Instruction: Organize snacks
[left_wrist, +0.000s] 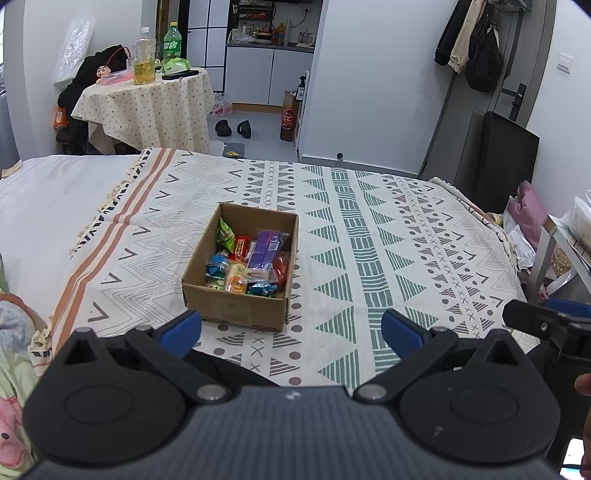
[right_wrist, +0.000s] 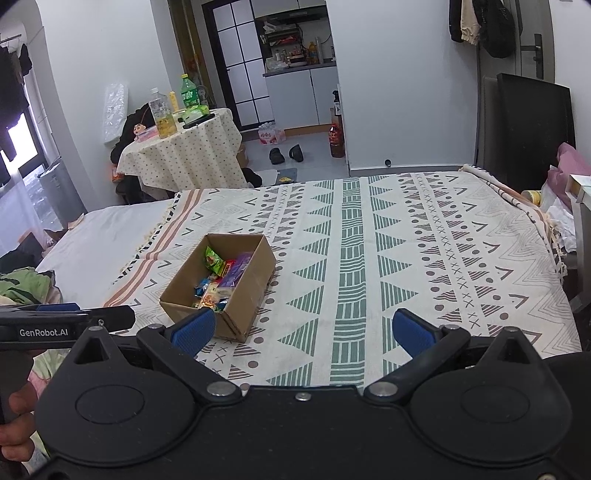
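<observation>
A brown cardboard box (left_wrist: 236, 308) sits on the patterned bed cover (left_wrist: 369, 236), holding several wrapped snacks, among them a purple pack (left_wrist: 266, 249) and a green packet (left_wrist: 224, 232). My left gripper (left_wrist: 291, 330) hovers just in front of the box, open and holding nothing. In the right wrist view the same box (right_wrist: 247, 284) lies ahead to the left, snacks (right_wrist: 221, 277) inside. My right gripper (right_wrist: 303, 330) is open with nothing between its blue pads, its left pad (right_wrist: 194, 330) overlapping the box's near corner in the image.
The right gripper's body (left_wrist: 546, 325) shows at the left view's right edge; the left gripper's body (right_wrist: 55, 325) and a hand (right_wrist: 18, 428) at the right view's left. A round clothed table (left_wrist: 147, 107) with bottles stands beyond the bed. Bedding (left_wrist: 14, 369) lies at left.
</observation>
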